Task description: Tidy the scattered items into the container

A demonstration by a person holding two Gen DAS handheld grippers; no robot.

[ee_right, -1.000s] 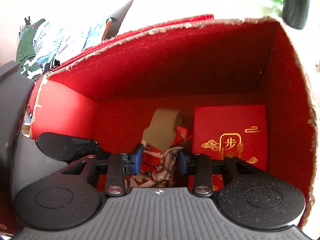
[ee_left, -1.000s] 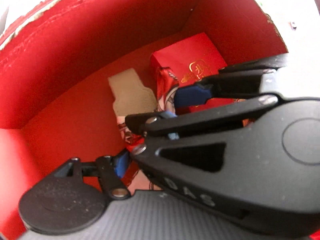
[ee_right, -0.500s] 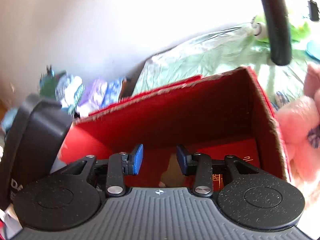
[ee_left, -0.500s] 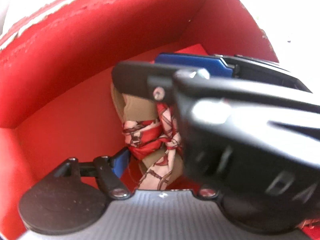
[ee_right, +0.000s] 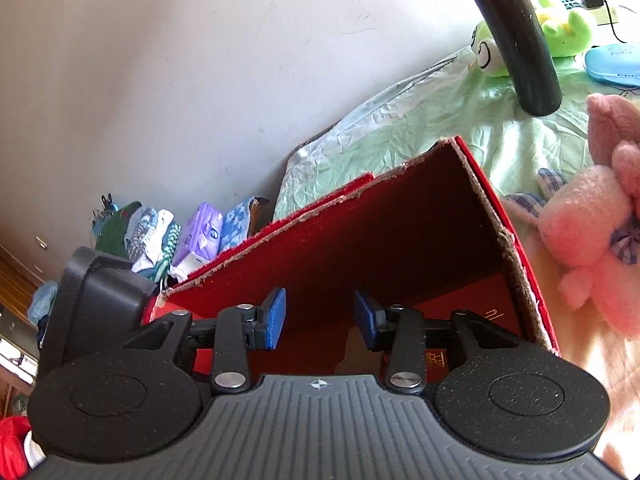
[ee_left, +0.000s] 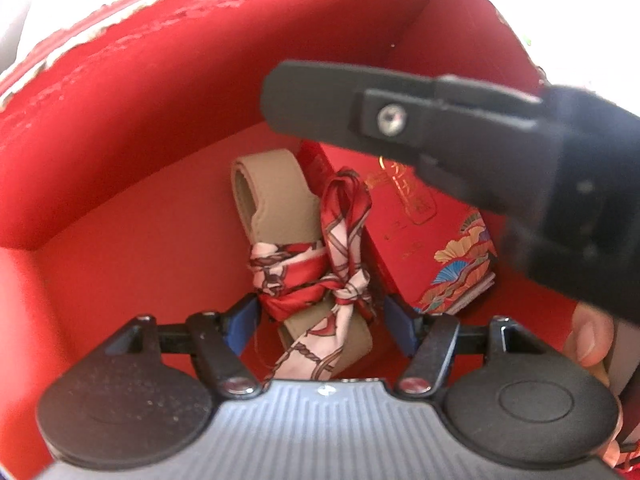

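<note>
Two tools in play: left tool [ee_left: 318, 314], jaws just spreading either side of the scarf-wrapped tan strap [ee_left: 304, 256] lying in the red box [ee_left: 120, 120], should lift straight out, while right tool [ee_right: 320, 316] hangs parted and empty above the rim.

— We're looking at the left gripper [ee_left: 320, 320]: matte black, speckled round hubs, a ribbed grey deck, silver screws at each pivot.

— And blue pads on its fingers [ee_left: 398, 322] (same on the right gripper [ee_right: 320, 318], with a tiny crosshair mark mid-deck).
</note>
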